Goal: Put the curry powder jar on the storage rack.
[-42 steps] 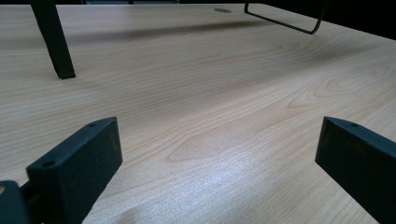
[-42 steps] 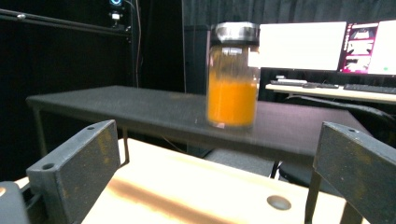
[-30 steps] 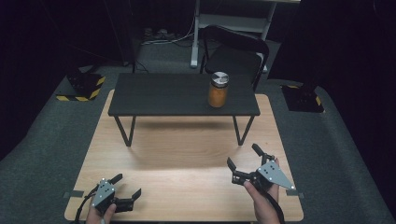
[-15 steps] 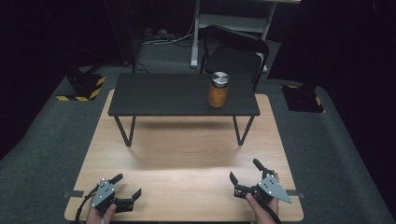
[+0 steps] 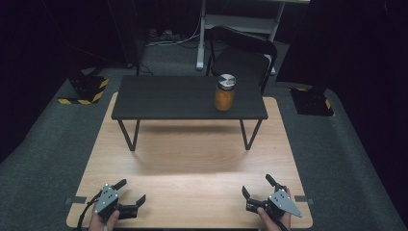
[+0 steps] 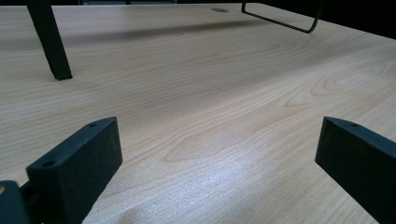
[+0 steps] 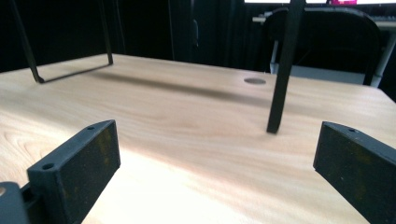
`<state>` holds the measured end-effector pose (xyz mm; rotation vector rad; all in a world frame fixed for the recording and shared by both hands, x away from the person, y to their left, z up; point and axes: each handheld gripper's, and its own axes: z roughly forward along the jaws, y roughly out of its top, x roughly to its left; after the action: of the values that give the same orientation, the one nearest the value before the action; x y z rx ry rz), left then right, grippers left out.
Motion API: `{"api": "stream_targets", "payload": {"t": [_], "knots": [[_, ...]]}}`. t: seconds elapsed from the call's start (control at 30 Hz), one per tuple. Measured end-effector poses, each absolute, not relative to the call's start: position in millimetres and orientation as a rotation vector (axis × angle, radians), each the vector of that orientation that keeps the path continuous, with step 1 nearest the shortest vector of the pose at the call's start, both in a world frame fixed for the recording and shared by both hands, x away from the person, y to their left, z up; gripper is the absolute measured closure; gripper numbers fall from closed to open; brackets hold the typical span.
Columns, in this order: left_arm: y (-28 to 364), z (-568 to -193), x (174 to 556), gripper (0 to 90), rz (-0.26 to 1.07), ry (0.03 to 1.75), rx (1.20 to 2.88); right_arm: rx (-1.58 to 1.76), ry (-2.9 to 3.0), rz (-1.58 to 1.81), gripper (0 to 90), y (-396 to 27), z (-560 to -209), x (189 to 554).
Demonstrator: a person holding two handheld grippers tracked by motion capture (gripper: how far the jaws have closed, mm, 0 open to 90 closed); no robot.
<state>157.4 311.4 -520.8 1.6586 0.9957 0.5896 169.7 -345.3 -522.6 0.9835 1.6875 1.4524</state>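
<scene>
A glass jar (image 5: 224, 92) of orange stuff with a silver lid stands upright toward the right end of a small black raised shelf (image 5: 168, 98). The shelf rests on the light wooden table (image 5: 192, 163). My left gripper (image 5: 130, 191) lies low at the table's near left corner, open, nothing between its jaws. My right gripper (image 5: 258, 186) lies at the near right corner, open and empty too. In the left gripper view the gripper (image 6: 219, 154) faces bare wood and a shelf leg (image 6: 49, 42). The right gripper view has its gripper (image 7: 217, 154) facing another shelf leg (image 7: 282, 70).
A black chair (image 5: 243, 53) stands behind the table, with a white desk frame (image 5: 231, 21) beyond it. Yellow-and-black striped floor bases (image 5: 86, 89) sit left and right on the grey carpet. Wide bare wood lies between the grippers and the shelf.
My right gripper has drawn back toward the table's near edge and come lower. The left gripper and the jar have stayed put.
</scene>
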Motion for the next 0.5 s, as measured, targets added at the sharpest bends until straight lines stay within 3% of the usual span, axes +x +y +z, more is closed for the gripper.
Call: {"api": "stream_targets", "payload": {"t": [0.5], "knots": [[311.1,-520.4,158.2,0.7,0.583,1.001,1.659,1.069,1.736,1.4,0.2,-352.2,-528.7,170.7]]}}
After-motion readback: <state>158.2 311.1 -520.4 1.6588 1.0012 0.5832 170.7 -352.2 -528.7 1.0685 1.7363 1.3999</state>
